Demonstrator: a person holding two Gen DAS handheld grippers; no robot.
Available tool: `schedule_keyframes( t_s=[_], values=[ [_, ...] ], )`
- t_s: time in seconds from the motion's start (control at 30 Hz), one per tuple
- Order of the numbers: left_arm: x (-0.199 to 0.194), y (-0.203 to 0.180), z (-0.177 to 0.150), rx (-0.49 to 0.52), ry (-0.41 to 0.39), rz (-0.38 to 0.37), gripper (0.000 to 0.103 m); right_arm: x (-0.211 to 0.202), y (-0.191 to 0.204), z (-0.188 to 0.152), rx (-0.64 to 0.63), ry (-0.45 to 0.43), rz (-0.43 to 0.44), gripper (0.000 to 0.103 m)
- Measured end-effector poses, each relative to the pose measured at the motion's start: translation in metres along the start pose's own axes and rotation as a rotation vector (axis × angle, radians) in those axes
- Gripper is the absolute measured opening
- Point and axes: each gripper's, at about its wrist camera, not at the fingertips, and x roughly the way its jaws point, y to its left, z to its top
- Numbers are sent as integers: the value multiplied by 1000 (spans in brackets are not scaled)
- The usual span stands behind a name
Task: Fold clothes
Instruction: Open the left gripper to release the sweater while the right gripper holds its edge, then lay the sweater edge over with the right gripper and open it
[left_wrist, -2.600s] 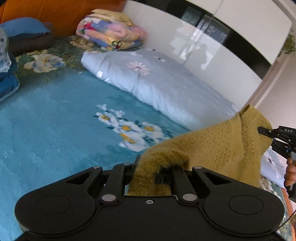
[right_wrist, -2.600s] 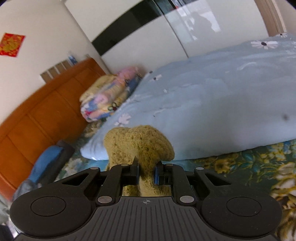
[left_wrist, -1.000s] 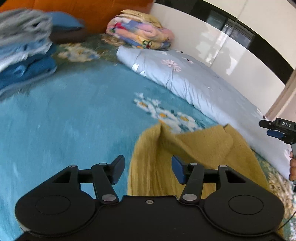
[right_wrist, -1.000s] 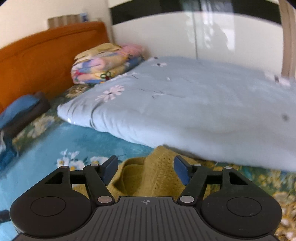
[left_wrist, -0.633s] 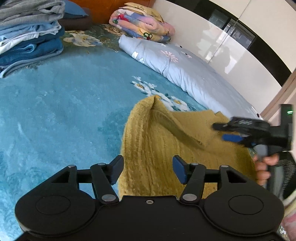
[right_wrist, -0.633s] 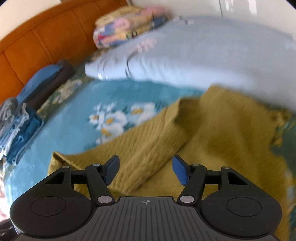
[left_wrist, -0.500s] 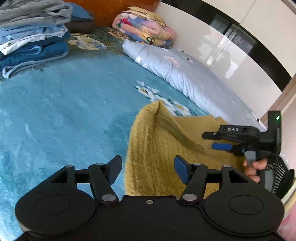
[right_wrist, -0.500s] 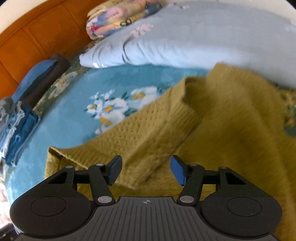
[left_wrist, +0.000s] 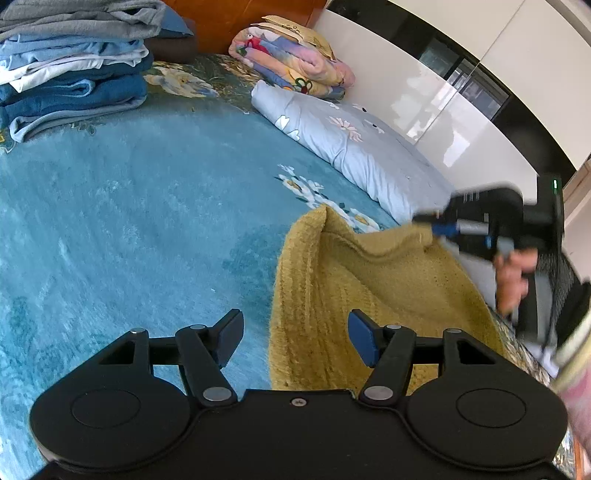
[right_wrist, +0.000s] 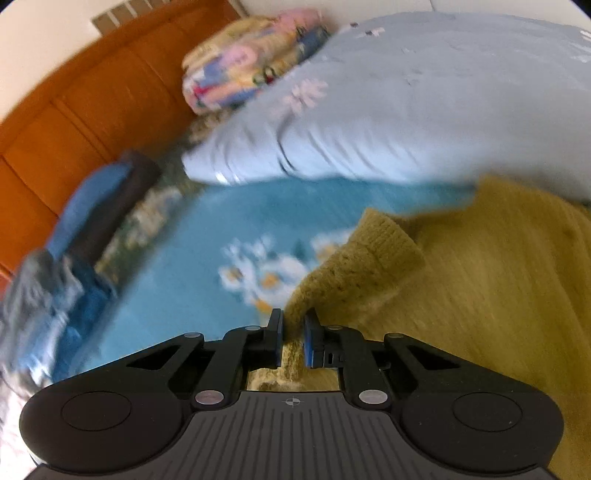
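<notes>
On the blue blanket (left_wrist: 129, 206), yellow sweater (left_wrist: 369, 295), right gripper (right_wrist: 293, 332) jaws pinching its sleeve, left gripper (left_wrist: 295, 332) jaws wide.

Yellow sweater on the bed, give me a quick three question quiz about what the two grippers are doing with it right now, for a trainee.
1. True or false: the left gripper is clamped on the yellow sweater.
2. Which gripper is pinching the sweater's sleeve?
A. left
B. right gripper
C. neither
3. Fill in: the sweater lies on the ____ blanket, beside the light blue duvet.

Key: 1 false, its jaws are open above the knit. 2 B. 3 blue.
</notes>
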Motion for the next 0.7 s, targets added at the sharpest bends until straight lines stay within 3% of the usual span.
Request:
schedule_keyframes(
  t_s=[0.37,0.7],
  values=[
    [13,21,6,-15,7,-16,61,75,45,51,18,-15,-36,9],
    [25,41,14,-17,11,-18,61,150,39,39,44,76,-158,10]
  ],
)
